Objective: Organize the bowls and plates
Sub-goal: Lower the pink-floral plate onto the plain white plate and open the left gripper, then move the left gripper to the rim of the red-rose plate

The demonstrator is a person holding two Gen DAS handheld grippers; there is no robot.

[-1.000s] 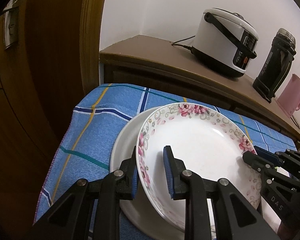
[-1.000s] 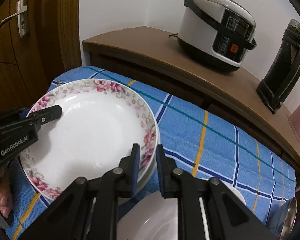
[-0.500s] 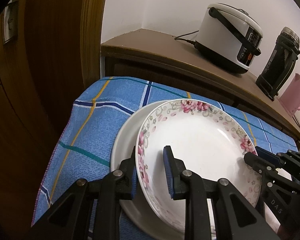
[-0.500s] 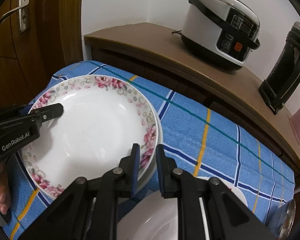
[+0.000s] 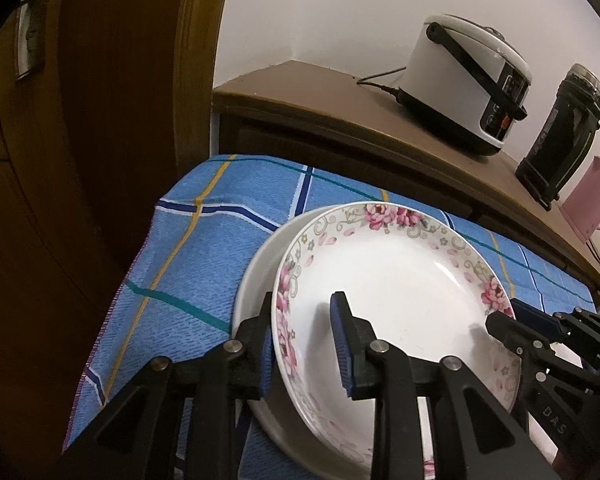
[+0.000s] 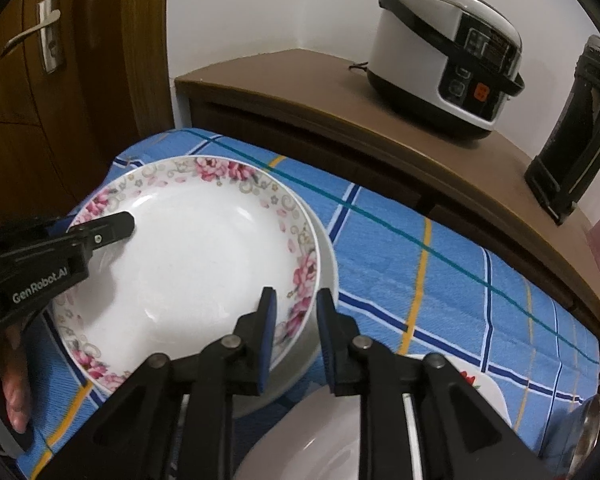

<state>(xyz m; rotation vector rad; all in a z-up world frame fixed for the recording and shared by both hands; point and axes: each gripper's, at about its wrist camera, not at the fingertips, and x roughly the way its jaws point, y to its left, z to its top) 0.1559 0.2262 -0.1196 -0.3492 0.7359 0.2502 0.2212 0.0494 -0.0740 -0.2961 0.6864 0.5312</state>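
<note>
Floral-rimmed white ceramic plate [image 6: 192, 264] lies nested on one plain white plate [image 5: 256, 276], on the blue checked tablecloth [image 6: 440, 280]. Both black two-finger grippers straddle its rim, jaws opening: the left gripper [image 5: 302, 344] and right gripper [image 6: 296, 328] each have pads apart, no longer pressing. One more white bowl [image 6: 320, 440] sits near the right gripper. Behind stands one white rice cooker [image 6: 448, 52].

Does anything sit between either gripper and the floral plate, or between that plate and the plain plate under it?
Nothing visible. The floral plate lies directly on the plain plate. Its rim sits between the opening fingers of the left gripper and the right gripper, with nothing else in either gap.
</note>
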